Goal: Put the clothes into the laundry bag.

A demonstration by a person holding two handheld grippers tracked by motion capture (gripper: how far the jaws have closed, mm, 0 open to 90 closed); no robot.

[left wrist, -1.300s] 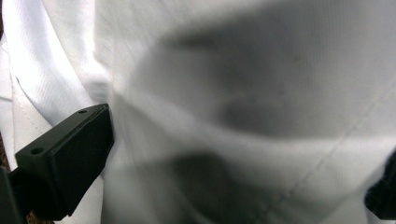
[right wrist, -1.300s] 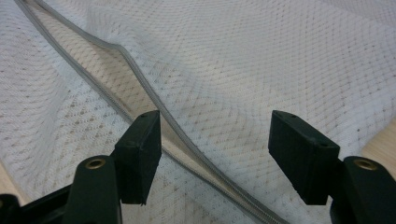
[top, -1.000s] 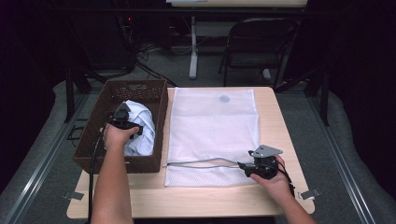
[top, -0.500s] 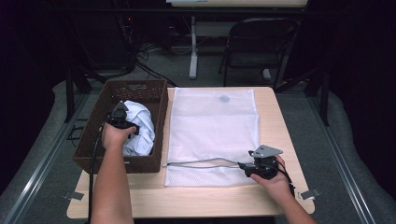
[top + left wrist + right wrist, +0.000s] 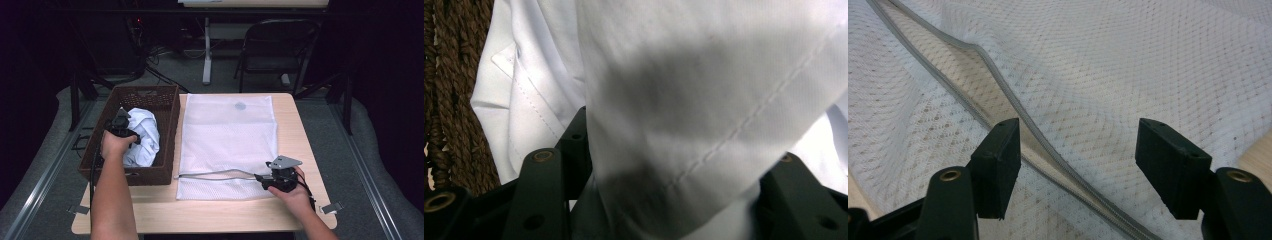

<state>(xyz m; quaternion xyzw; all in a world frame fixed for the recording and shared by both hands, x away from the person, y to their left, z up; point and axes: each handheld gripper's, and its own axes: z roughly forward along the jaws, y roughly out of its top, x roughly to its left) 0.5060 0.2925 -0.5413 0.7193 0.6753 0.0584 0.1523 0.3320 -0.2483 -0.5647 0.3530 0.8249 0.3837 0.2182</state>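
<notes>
Beside basket point(image 5: 167, 131), mesh bag point(image 5: 230, 140) lies flat.

Black tools point(image 5: 1078, 170), brass screws, grey plate, trailing cables.

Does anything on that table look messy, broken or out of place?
Nothing looks broken or spilled. The white cloth lies crumpled in the brown basket. The mesh bag lies flat on the table, though its zipper gapes open near the right gripper.
</notes>
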